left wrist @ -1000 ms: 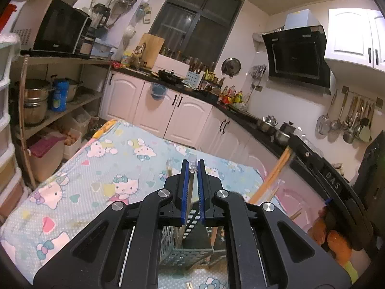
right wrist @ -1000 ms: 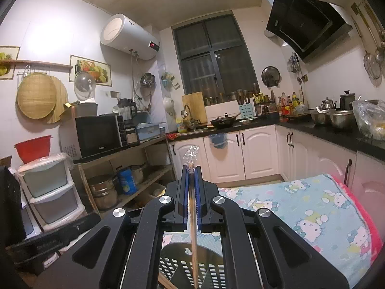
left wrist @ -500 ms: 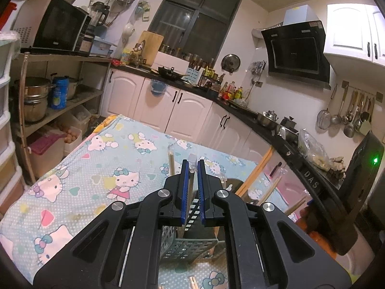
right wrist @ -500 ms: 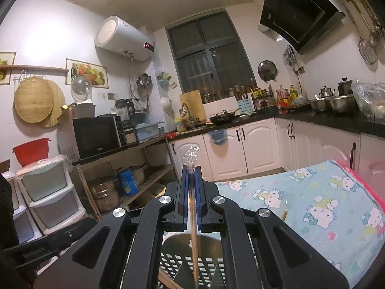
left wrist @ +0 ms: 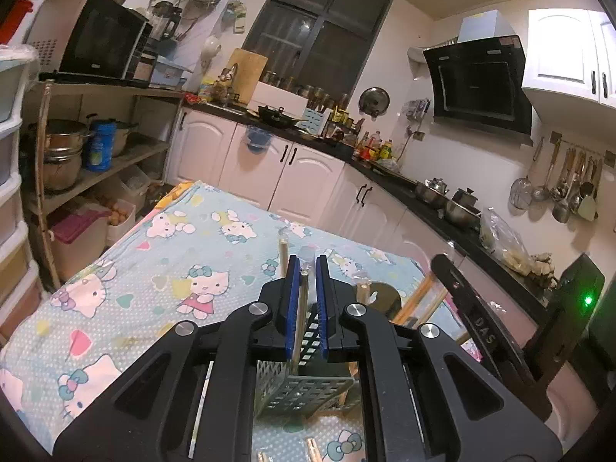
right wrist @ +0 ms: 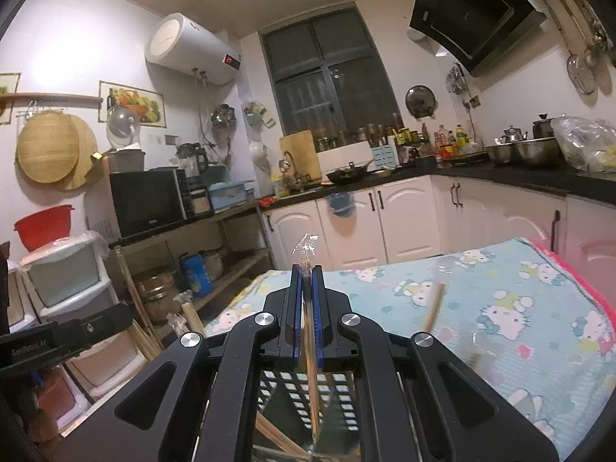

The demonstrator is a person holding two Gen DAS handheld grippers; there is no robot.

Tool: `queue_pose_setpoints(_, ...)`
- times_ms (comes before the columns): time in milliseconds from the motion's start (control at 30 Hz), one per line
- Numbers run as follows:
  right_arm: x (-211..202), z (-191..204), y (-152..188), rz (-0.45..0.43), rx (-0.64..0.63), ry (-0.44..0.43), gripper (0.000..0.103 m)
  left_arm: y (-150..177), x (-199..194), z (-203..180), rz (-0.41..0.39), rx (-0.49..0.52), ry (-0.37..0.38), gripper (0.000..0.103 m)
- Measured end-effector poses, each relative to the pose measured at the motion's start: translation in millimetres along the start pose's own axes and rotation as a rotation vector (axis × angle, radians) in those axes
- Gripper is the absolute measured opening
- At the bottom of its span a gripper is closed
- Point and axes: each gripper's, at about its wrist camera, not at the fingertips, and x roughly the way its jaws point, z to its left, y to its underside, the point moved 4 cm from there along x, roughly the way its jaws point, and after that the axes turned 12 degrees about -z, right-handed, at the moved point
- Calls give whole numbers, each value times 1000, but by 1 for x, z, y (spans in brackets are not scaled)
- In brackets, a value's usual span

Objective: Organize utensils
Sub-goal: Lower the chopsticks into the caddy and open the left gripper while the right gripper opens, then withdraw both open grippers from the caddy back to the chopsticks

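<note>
Right gripper (right wrist: 307, 308): jaws pressed together on a pair of wrapped chopsticks (right wrist: 311, 369), held near upright, clear wrapper tip standing above the pads, lower end reaching down into the grey slotted utensil holder (right wrist: 338, 396). Left gripper (left wrist: 307, 300): jaws likewise closed on a slim stick-like utensil (left wrist: 301, 308), its lower end at or inside the same holder (left wrist: 304, 389). The holder stands on the table's cartoon-cat cloth (left wrist: 184, 254). More wrapped chopsticks (left wrist: 419, 300) already lean out of the holder on its right side.

Step in hand, as judged: insertion of both items into the holder. Next move calls for seating each item fully, then parting the jaws and withdrawing upward without snagging the wrappers or tipping the holder.
</note>
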Motion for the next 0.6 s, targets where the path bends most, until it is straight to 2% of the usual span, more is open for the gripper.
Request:
queue_pose_setpoints(67, -6, -2, 0, 2, -2, 3, 6, 0, -2, 3, 4, -6, -5, 3)
queue_pose_setpoints(167, -14, -5, 1, 12, -10, 13, 16, 0, -3, 5, 10, -20, -6, 3)
queue_pose_setpoints(233, -18, -6, 1, 19, -10, 22, 18, 0, -4, 6, 13, -22, -9, 3)
queue_pose_setpoints(433, -37, -15, 2, 45, -9, 30, 27, 2, -9, 10, 23, -34, -15, 12)
queue_pose_setpoints(500, -43, -19, 3, 57, -9, 33, 29, 4, -11, 10, 28, -35, -18, 20)
queue_pose_setpoints(600, -51, -20, 5, 77, -15, 33, 32, 6, -13, 10, 34, -33, -19, 24)
